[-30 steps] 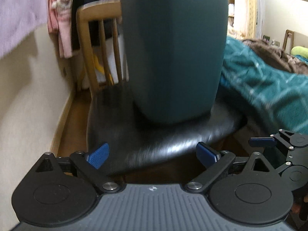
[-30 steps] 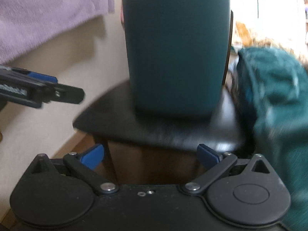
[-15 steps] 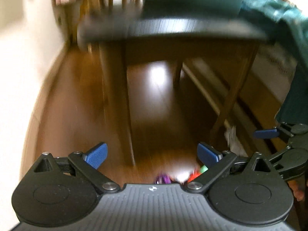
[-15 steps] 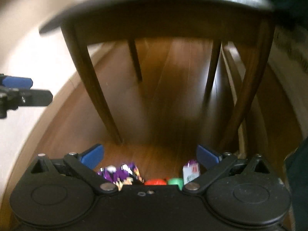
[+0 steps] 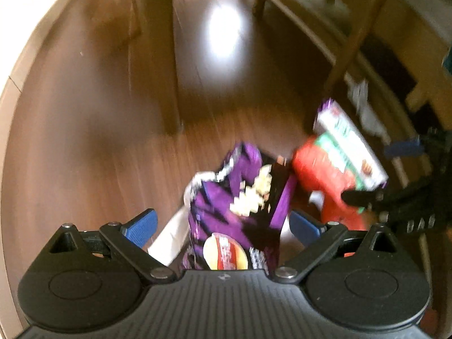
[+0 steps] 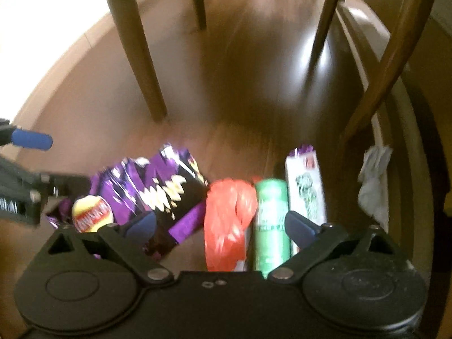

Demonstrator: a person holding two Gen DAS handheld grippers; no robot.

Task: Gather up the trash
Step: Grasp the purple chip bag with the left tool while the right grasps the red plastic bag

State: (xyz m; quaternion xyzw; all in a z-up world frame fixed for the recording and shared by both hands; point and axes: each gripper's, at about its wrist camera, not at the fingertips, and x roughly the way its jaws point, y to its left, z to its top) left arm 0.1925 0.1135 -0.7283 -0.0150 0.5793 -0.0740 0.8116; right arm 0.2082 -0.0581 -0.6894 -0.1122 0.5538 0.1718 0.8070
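Both grippers hung low over the dark wooden floor [image 6: 254, 65], jaws spread wide and holding nothing — the reach-in step, by my judgement, with no trash picked yet. The left gripper [image 5: 223, 223] framed a crinkled purple snack bag [image 5: 240, 203]; the right gripper [image 6: 220, 224] framed a crumpled red plastic wrapper [image 6: 226, 214] and a green tube-shaped packet [image 6: 271, 220], beside a white-and-green carton [image 6: 306, 192]. Next would likely be lowering and closing squarely on the thin, slippery film.

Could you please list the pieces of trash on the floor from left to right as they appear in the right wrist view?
Purple snack bag → red plastic wrapper → green packet → white carton → crumpled white tissue.
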